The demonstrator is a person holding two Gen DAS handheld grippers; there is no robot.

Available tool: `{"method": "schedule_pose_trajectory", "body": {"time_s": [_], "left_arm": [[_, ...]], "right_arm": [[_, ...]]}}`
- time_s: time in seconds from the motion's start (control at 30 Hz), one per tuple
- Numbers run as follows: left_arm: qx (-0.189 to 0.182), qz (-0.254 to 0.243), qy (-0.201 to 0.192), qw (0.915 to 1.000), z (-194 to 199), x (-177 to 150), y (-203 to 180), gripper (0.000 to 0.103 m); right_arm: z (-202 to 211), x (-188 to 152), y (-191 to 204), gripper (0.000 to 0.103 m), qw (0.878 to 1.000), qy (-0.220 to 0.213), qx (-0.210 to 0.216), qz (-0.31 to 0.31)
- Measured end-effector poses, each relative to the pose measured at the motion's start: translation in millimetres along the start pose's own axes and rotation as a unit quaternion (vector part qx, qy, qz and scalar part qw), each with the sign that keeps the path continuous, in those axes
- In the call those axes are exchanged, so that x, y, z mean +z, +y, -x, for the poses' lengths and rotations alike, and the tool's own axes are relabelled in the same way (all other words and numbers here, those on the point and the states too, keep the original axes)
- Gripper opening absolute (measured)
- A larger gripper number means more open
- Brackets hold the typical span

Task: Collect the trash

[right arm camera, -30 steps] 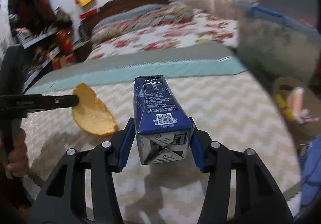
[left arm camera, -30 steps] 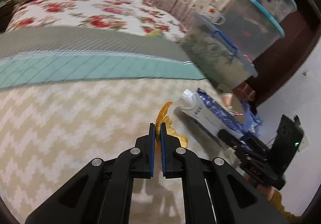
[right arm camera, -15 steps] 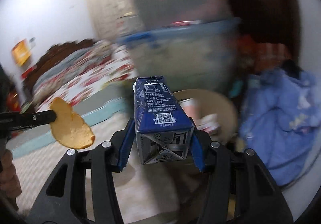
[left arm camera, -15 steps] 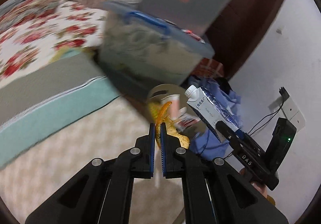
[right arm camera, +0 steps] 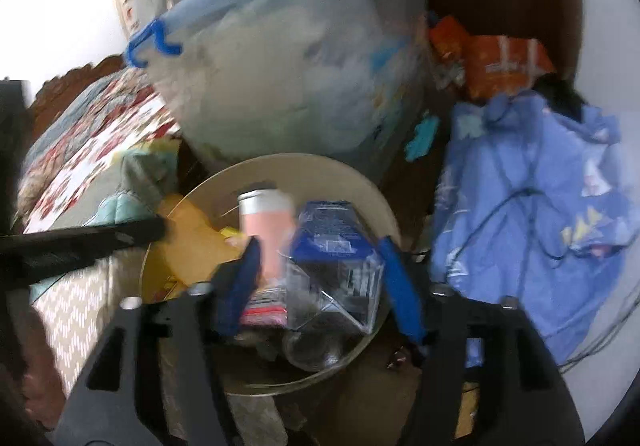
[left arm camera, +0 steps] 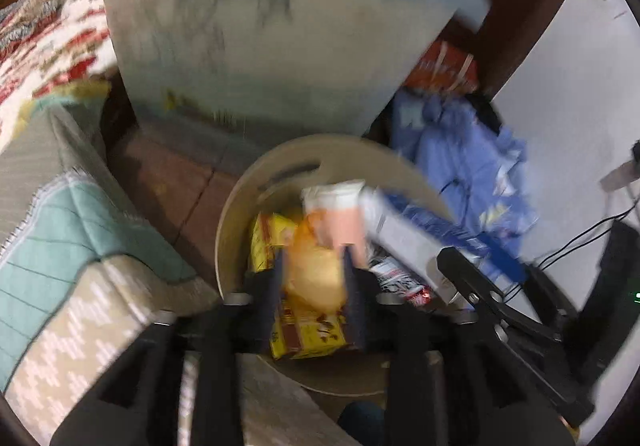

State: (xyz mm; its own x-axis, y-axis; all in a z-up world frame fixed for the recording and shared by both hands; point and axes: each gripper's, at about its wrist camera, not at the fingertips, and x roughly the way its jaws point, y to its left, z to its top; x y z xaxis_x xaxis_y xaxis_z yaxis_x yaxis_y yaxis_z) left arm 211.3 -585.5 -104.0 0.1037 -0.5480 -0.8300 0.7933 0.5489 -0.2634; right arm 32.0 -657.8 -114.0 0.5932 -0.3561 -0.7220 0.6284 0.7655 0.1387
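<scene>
Left claw (left arm camera: 316, 278): jaws just opening, orange peel (left arm camera: 316, 274) loose between them, above the bin (left arm camera: 236, 214). Right claw (right arm camera: 320, 282): jaws just opening, blue carton (right arm camera: 332, 246) between, untouched, over the bin. Beyond the bin: lidded storage tub (right arm camera: 288, 86); blue garment (right arm camera: 532, 214) beside it.

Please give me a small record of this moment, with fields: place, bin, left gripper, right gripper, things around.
place: beside the bed, above a round beige bin
bin contents: yellow wrappers, a pink can, other trash
left gripper: jaws just opened, orange peel between them, over the bin
right gripper: jaws just opened, blue carton between them, pads apart from it, over the bin
things around: clear storage box behind the bin, blue cloth beside it
image quality: blurred by motion
</scene>
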Motion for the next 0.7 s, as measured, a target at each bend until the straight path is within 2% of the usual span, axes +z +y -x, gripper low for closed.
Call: {"method": "schedule_pose_trajectory", "body": {"time_s": [0.07, 0.1, 0.17, 0.27, 0.37, 0.5, 0.63, 0.7], "left_arm": [[0.0, -0.005, -0.002, 1.0, 2, -4, 2, 0.036], [0.001, -0.007, -0.007, 1.0, 6, -6, 4, 0.043], [0.007, -0.007, -0.024, 0.9997, 22, -9, 7, 0.047], [-0.004, 0.005, -0.047, 0.9989, 55, -19, 14, 0.048], [-0.007, 0.014, -0.072, 0.9973, 94, -39, 20, 0.057], [0.004, 0.009, -0.087, 0.9961, 134, -77, 21, 0.064], [0.024, 0.004, -0.093, 0.9954, 171, -128, 26, 0.067], [0.042, 0.0, -0.099, 0.9942, 189, -153, 31, 0.073]], "right_arm": [[8, -3, 6, 0.076, 1.0, -0.024, -0.006, 0.01], [11, -4, 7, 0.076, 0.999, -0.031, -0.005, 0.011], [25, -7, 7, 0.076, 0.999, -0.05, -0.003, 0.0], [52, -14, 9, 0.076, 0.997, -0.078, 0.014, -0.019], [85, -29, 18, 0.076, 0.994, -0.096, 0.04, -0.031], [119, -53, 33, 0.078, 0.991, -0.102, 0.067, -0.046], [153, -91, 56, 0.08, 0.987, -0.102, 0.102, -0.066], [162, -108, 69, 0.081, 0.987, -0.097, 0.112, -0.07]]}}
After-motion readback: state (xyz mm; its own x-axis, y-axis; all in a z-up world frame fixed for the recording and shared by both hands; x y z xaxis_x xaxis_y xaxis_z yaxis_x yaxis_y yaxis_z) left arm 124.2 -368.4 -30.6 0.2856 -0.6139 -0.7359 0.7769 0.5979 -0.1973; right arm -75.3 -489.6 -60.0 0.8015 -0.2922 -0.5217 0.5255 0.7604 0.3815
